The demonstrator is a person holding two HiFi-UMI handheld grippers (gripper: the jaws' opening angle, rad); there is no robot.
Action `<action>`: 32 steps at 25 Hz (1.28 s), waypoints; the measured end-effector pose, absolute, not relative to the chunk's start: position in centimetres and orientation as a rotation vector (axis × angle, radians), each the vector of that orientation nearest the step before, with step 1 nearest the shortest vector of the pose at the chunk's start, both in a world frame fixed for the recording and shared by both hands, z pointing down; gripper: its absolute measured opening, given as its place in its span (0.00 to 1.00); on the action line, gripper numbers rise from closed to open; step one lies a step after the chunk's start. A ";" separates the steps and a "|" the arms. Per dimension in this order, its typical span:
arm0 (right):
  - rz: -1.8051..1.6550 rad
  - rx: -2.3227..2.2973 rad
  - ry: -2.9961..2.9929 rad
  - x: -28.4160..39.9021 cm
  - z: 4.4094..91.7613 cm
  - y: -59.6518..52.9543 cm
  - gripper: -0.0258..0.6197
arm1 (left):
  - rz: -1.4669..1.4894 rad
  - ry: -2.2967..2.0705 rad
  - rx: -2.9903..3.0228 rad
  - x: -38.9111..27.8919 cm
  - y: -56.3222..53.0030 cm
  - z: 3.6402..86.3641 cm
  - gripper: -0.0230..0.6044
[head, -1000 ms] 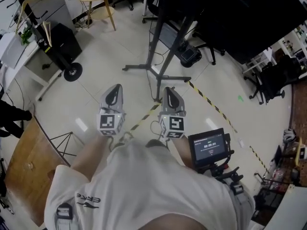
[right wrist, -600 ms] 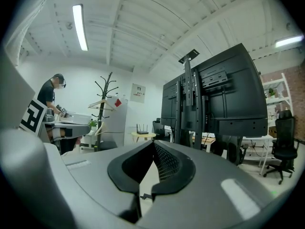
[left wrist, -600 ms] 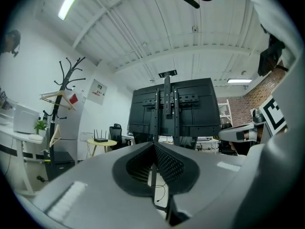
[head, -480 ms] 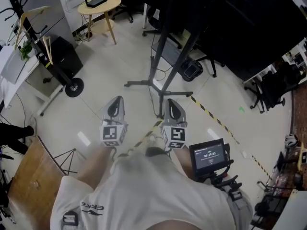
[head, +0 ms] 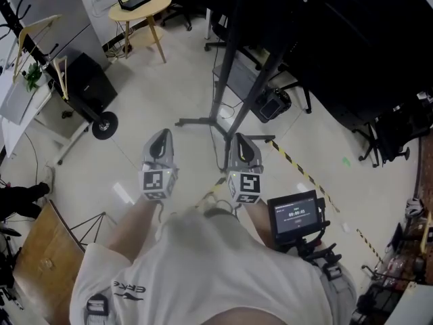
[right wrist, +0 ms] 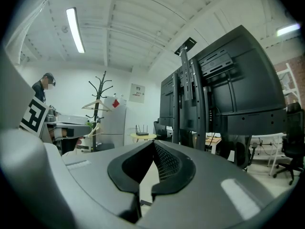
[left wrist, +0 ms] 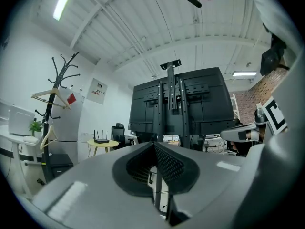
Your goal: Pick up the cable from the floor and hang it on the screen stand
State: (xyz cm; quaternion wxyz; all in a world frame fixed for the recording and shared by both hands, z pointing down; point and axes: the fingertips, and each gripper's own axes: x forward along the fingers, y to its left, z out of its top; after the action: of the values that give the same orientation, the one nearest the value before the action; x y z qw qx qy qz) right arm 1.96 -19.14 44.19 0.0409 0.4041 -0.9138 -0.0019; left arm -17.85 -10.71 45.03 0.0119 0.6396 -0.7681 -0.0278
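The screen stand (head: pixel 230 66) is a black post with splayed feet and a big dark screen on it, just ahead of both grippers. It fills the middle of the left gripper view (left wrist: pixel 170 109) and the right half of the right gripper view (right wrist: pixel 188 104). My left gripper (head: pixel 162 135) and right gripper (head: pixel 241 139) are held level, side by side, pointing at the stand's feet. Each one is shut, the left gripper (left wrist: pixel 155 144) and the right gripper (right wrist: pixel 153 143) alike, with no cable showing between the jaws. A thin dark cable (head: pixel 226 110) lies on the floor by the stand's foot.
Yellow-black tape (head: pixel 298 171) crosses the floor on the right. A dark bag (head: pixel 270 103) sits behind the stand. A round wooden table (head: pixel 139 5) with a router stands far left, near a coat rack (left wrist: pixel 59 94) and a black wheeled box (head: pixel 88 83). A small screen device (head: pixel 294 214) hangs at my waist.
The person has walked forward; both grippers moved together toward the stand, whose feet now lie closer in front of them. The jaws stayed shut.
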 end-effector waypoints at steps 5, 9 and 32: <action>-0.011 1.202 -2.815 2.5 44.4 -23.4 0.06 | -0.096 -2.423 1.980 -16.7 -14.7 44.7 0.04; -0.002 1.198 -2.807 2.3 44.8 -26.1 0.06 | -0.084 -2.414 1.966 -16.7 -17.3 45.0 0.04; 0.131 1.256 -2.544 2.2 63.2 -33.3 0.06 | 0.158 -2.135 1.979 -17.8 -28.0 64.4 0.04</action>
State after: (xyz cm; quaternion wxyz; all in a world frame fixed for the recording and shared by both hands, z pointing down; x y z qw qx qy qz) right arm 2.16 -33.33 63.16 0.1499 0.4373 -0.8855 0.0456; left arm -17.79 -28.00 64.43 0.1128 0.6744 -0.7277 0.0540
